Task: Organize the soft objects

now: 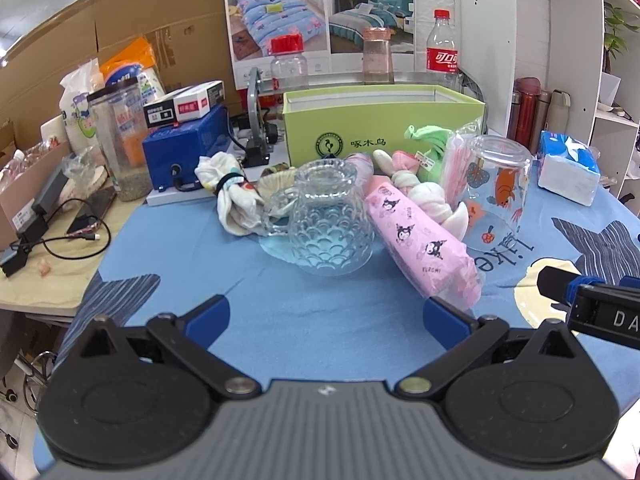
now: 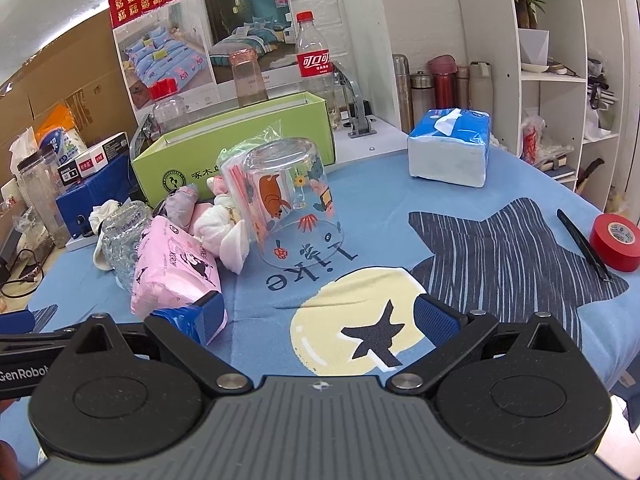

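Note:
A pink Kuromi tissue pack (image 1: pixel 420 236) (image 2: pixel 172 268) lies on the blue cloth, with rolled white socks (image 1: pixel 230 196), a pink-white knotted cloth (image 1: pixel 424 196) (image 2: pixel 218 220) and a green soft item (image 1: pixel 428 140) around it. A green open box (image 1: pixel 380 120) (image 2: pixel 236 148) stands behind them. My left gripper (image 1: pixel 326 320) is open and empty, just short of the pack's near end. My right gripper (image 2: pixel 320 320) is open and empty, its left finger next to the pack. It also shows in the left wrist view (image 1: pixel 576 284).
An upturned patterned glass mug (image 1: pixel 328 224) (image 2: pixel 120 236) and an upturned printed glass (image 1: pixel 496 192) (image 2: pixel 288 204) stand among the soft items. A blue tissue pack (image 2: pixel 448 148) (image 1: pixel 568 168), red tape (image 2: pixel 616 240), black tweezers (image 2: pixel 584 244), bottles and jars at the back.

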`<action>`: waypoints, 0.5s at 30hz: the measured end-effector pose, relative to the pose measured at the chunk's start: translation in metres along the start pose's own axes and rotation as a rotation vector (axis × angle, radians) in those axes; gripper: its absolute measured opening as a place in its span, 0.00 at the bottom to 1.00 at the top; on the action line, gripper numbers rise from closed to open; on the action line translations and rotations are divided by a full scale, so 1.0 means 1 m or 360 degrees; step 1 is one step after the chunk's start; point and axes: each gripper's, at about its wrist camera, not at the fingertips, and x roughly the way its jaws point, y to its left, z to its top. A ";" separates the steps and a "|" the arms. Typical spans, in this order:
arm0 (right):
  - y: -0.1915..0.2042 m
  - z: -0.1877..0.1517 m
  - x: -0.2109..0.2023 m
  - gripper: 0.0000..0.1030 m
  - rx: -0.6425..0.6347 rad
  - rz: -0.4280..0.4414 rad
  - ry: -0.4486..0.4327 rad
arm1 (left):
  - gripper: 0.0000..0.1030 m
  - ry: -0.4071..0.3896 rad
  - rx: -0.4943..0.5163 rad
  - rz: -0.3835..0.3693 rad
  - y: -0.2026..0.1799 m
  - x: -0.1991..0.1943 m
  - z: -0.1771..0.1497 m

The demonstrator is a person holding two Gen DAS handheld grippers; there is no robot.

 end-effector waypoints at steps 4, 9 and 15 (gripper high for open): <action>0.001 0.000 0.000 0.87 -0.0003 0.0000 -0.0002 | 1.00 0.0002 -0.0005 -0.0001 0.001 0.000 0.000; 0.001 0.000 0.000 0.87 -0.0001 0.0002 -0.0001 | 1.00 -0.0002 -0.0003 0.0003 0.002 -0.001 0.000; 0.001 0.000 -0.001 0.86 -0.0001 0.0008 -0.0006 | 1.00 -0.0008 -0.0005 0.0002 0.003 -0.003 0.000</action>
